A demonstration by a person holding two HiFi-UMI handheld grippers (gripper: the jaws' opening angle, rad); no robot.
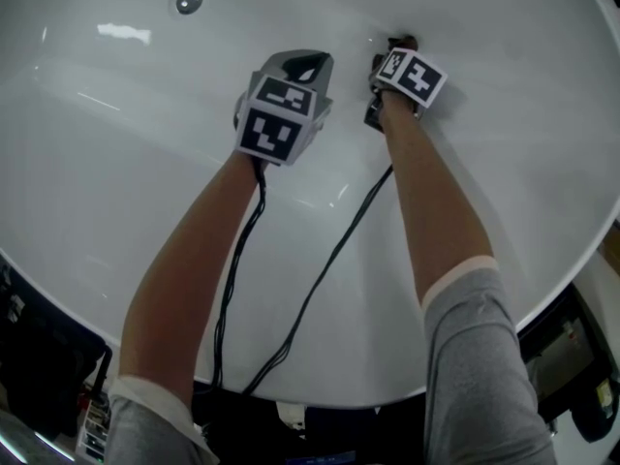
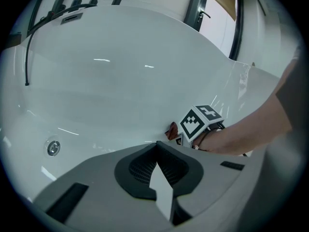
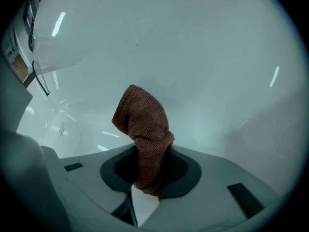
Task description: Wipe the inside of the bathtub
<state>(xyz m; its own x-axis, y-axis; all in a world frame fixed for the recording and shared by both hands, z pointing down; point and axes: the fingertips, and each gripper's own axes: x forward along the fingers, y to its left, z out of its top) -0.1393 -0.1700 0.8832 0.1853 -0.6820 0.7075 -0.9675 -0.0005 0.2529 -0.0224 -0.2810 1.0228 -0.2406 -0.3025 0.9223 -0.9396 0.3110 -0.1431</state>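
The white bathtub [image 1: 116, 163] fills the head view, and both arms reach down into it. My right gripper [image 1: 395, 48] is shut on a reddish-brown cloth [image 3: 144, 124], which sticks up from between the jaws toward the tub wall [image 3: 207, 71]. In the head view the cloth [image 1: 404, 42] shows only as a dark tip past the marker cube, against the tub's far inner side. My left gripper [image 1: 302, 66] hovers just left of it, jaws shut with nothing between them. The left gripper view shows its closed jaw tips [image 2: 157, 146], with the right gripper's cube [image 2: 200, 121] and the cloth [image 2: 172, 130] beyond.
A round metal drain [image 1: 189, 1] sits at the tub's far left, and the drain [image 2: 53, 148] shows low on the left in the left gripper view. Black cables [image 1: 291, 327] trail over the near rim. A thin black hose [image 2: 26, 57] hangs over the far rim. Dark gear [image 1: 581, 376] lies outside the tub.
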